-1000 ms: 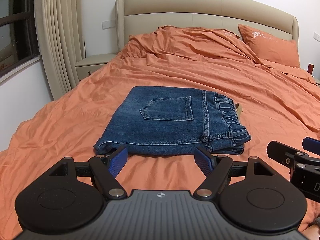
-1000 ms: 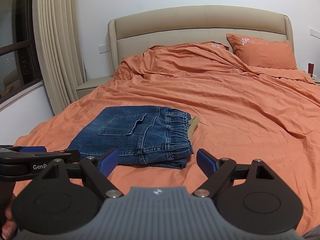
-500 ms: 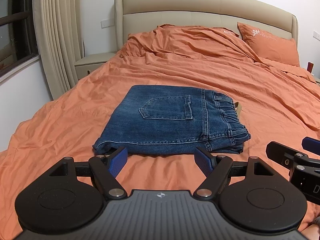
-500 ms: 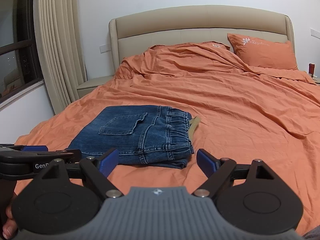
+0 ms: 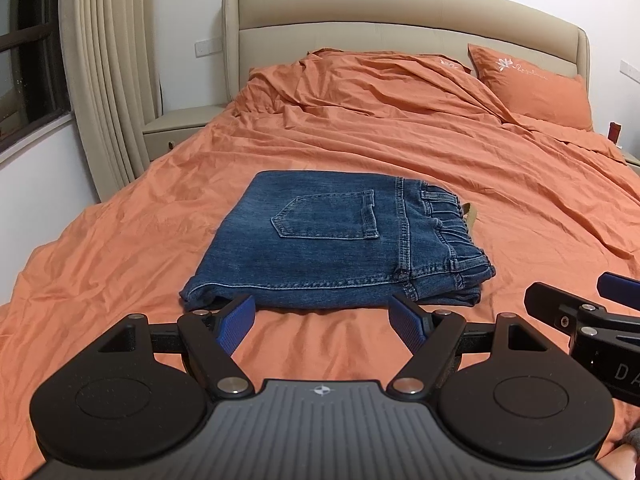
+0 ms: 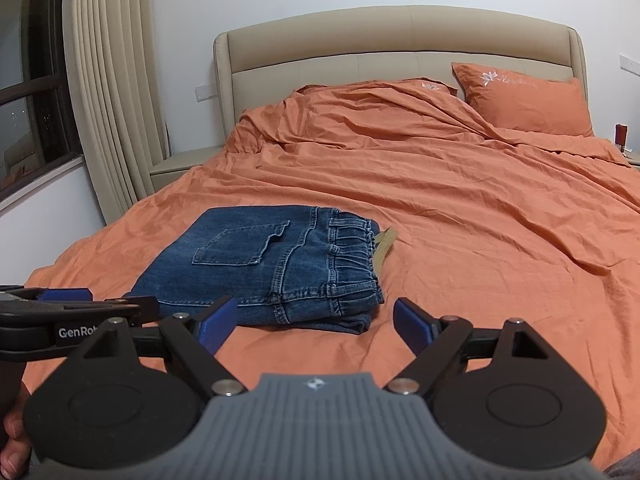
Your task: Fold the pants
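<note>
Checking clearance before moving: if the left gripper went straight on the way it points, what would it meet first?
Probably the near folded edge of the jeans, lying just ahead of the open left gripper on the orange bedsheet. Depth is unclear; angled lower, it could meet the sheet first.

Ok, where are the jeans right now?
The folded jeans lie on the orange bedspread, just ahead of the open left gripper, centre of its view.

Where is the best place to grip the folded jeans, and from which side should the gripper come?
Probably the thick waistband corner of the folded jeans, where the layers stack into a firm edge. The open right gripper could come in low from the near side, since that corner faces it.
</note>
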